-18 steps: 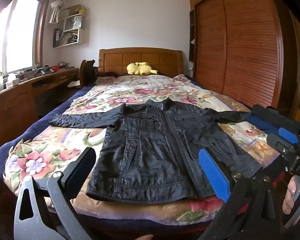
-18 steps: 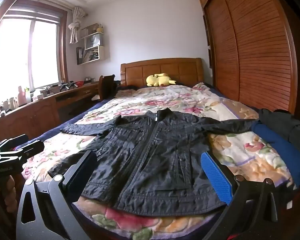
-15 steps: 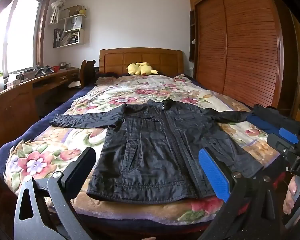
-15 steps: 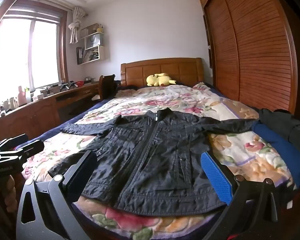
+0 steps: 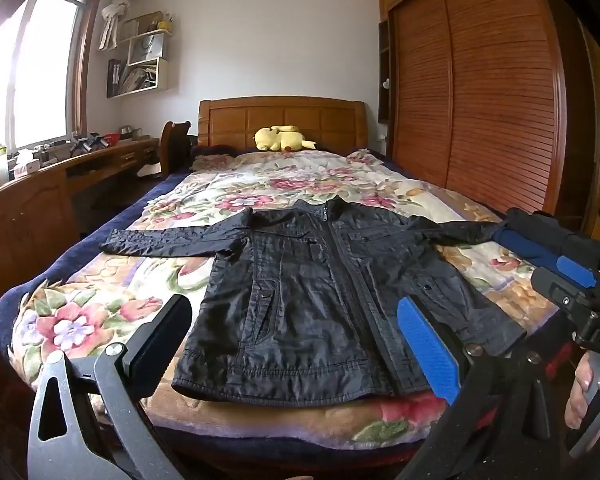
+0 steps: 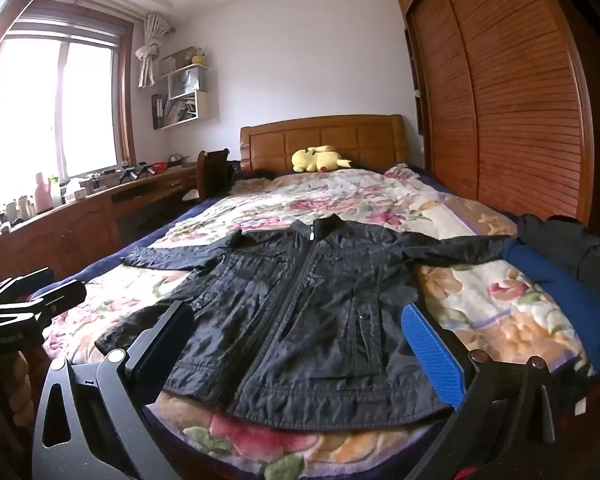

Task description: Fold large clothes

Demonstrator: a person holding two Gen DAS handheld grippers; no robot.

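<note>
In the left wrist view, the left gripper (image 5: 292, 344) is held spread above the bed's (image 5: 100, 300) foot, before the flat jacket (image 5: 320, 280). In the right wrist view, the right gripper (image 6: 300, 344) is likewise held spread and empty, level, facing the jacket's hem.

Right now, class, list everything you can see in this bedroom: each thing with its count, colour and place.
jacket: one, black, spread flat, zipped, at bed's foot
quilt: one, floral, covering the bed
plush toy: one, yellow, by the headboard
headboard: one, wooden, far end
wardrobe: one, brown, slatted, right wall
desk: one, wooden, under window, cluttered
clothes pile: blue and dark, bed's right edge
left gripper: open, above hem
right gripper: open, above hem
</note>
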